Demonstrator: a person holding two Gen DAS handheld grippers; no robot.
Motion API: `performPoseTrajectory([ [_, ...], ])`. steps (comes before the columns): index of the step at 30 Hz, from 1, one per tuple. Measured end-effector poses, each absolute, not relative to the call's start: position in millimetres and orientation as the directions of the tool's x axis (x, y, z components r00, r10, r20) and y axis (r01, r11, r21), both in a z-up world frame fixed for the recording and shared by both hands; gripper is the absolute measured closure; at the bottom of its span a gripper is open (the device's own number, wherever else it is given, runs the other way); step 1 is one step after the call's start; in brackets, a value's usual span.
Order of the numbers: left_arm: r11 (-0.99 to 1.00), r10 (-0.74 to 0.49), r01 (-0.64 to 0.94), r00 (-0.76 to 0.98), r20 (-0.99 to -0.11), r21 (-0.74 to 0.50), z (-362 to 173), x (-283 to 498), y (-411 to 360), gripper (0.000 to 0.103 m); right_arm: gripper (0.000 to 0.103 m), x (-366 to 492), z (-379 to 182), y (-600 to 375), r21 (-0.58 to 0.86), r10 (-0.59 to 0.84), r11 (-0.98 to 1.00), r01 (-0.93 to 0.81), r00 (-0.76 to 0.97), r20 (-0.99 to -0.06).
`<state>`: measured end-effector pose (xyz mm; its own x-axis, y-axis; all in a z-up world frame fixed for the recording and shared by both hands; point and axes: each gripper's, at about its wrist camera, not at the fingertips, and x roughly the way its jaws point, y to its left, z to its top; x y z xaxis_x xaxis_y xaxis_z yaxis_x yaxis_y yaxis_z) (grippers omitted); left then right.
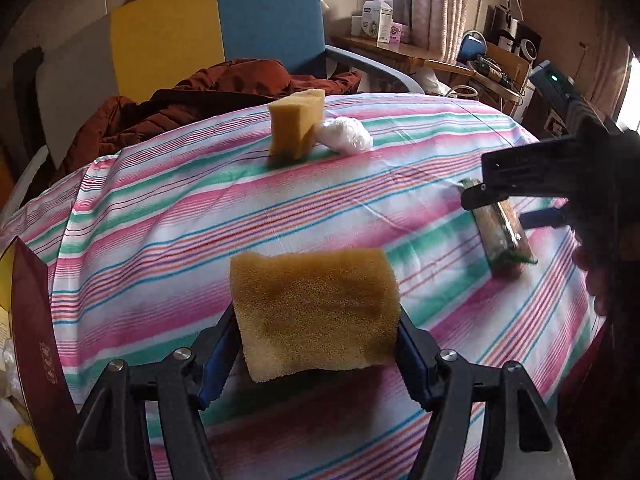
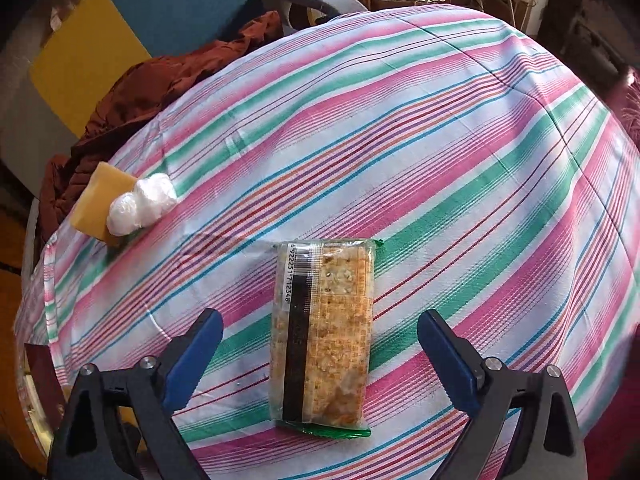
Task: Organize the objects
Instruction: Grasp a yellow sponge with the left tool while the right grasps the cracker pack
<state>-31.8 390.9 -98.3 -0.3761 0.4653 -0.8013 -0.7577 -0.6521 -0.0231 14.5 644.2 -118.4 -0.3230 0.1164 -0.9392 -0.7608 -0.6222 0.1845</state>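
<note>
While the brown sponge (image 1: pixel 316 312) is clamped across its width between the blue pads of the left gripper (image 1: pixel 316 364) and carried clear of the striped cloth (image 1: pixel 168 216), the right gripper (image 2: pixel 320 356) is held spread wide above the wrapped cracker pack (image 2: pixel 322 336), whose long side runs along the line of the fingers. The pack lies flat on the cloth, and neither pad is touching it.

For the step in hand, judged to be the pickup of the pack, the gripper is best lowered straight down until both pads stand level with the pack's long edges, with the pack centred between them. The pads are then best closed gently across the narrow width, since the contents are likely brittle and the film slippery. A grip near the middle of the length is to be preferred, so that the pack is not tipped when raised. Care is needed that the loose cloth is not pinched along with the wrapper.

A second yellow sponge (image 2: pixel 100 204), standing on edge, and a white plastic-wrapped bundle (image 2: pixel 144 204) touching it are seen near the far edge of the table, beside a rust-brown jacket (image 2: pixel 132 92). That cluster may be the collecting spot, though this cannot be settled. The left grip should be kept firm but not crushing.
</note>
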Motion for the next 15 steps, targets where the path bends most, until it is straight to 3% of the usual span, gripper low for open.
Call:
performPoseTrajectory([
  [1, -0.643, 0.478, -0.766, -0.388, -0.788, -0.013, -98, -28, 388, 0.032, 0.024, 13, -121, 642, 0.178, 0.109, -0.634, -0.753, -0.315, -0.943],
  [2, -0.639, 0.482, -0.769, -0.39, -0.784, -0.01, -98, -26, 387, 0.032, 0.033, 10, -122, 638, 0.146, 0.126, -0.651, -0.745, -0.296, -0.947],
  [3, -0.636, 0.484, -0.771, -0.387, -0.785, -0.012, -99, -27, 387, 0.032, 0.049, 8, -121, 632, 0.107, 0.157, -0.675, -0.73, -0.284, -0.946],
  [4, -0.632, 0.489, -0.775, -0.379, -0.786, -0.019, -100, -29, 387, 0.032, 0.054, 6, -120, 627, 0.09, 0.168, -0.693, -0.715, -0.281, -0.945],
  [9, -0.649, 0.53, -0.743, -0.288, -0.798, -0.163, -113, -46, 381, 0.028, 0.054, -7, -119, 610, 0.067, 0.173, -0.763, -0.643, -0.302, -0.938],
  [15, -0.655, 0.514, -0.749, -0.347, -0.784, -0.098, -115, -36, 387, 0.029, 0.054, -28, -121, 581, 0.023, 0.164, -0.863, -0.505, -0.322, -0.933],
])
